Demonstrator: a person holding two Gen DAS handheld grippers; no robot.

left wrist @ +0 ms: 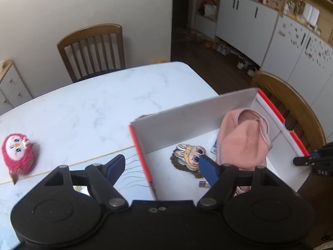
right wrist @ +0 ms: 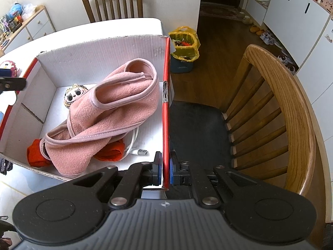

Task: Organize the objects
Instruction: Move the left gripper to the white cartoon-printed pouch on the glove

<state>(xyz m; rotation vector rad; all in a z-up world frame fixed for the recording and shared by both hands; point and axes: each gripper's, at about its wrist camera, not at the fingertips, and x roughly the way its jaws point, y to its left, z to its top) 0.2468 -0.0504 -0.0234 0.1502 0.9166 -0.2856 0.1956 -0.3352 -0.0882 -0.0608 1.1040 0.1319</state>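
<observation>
A white cardboard box with red edges (left wrist: 187, 112) (right wrist: 104, 48) stands at the table's right end. Inside lie a pink fleece garment (left wrist: 243, 139) (right wrist: 116, 112), a cartoon-face toy (left wrist: 191, 154) (right wrist: 73, 93), orange cloth (right wrist: 36, 152) and a white cable with a USB plug (right wrist: 142, 152) (left wrist: 203, 184). My left gripper (left wrist: 163, 165) is open, straddling the box's left wall. My right gripper (right wrist: 165, 166) is shut on the box's right wall (right wrist: 166, 108). A red plush penguin (left wrist: 18, 152) (right wrist: 9, 66) lies on the table left of the box.
The white marble table (left wrist: 93, 108) stretches left and back. A wooden chair (left wrist: 93, 50) stands at the far side, another (right wrist: 281, 114) right of the box. A bin with a yellow bag (right wrist: 184, 50) stands on the floor. White cabinets (left wrist: 249, 20) line the right wall.
</observation>
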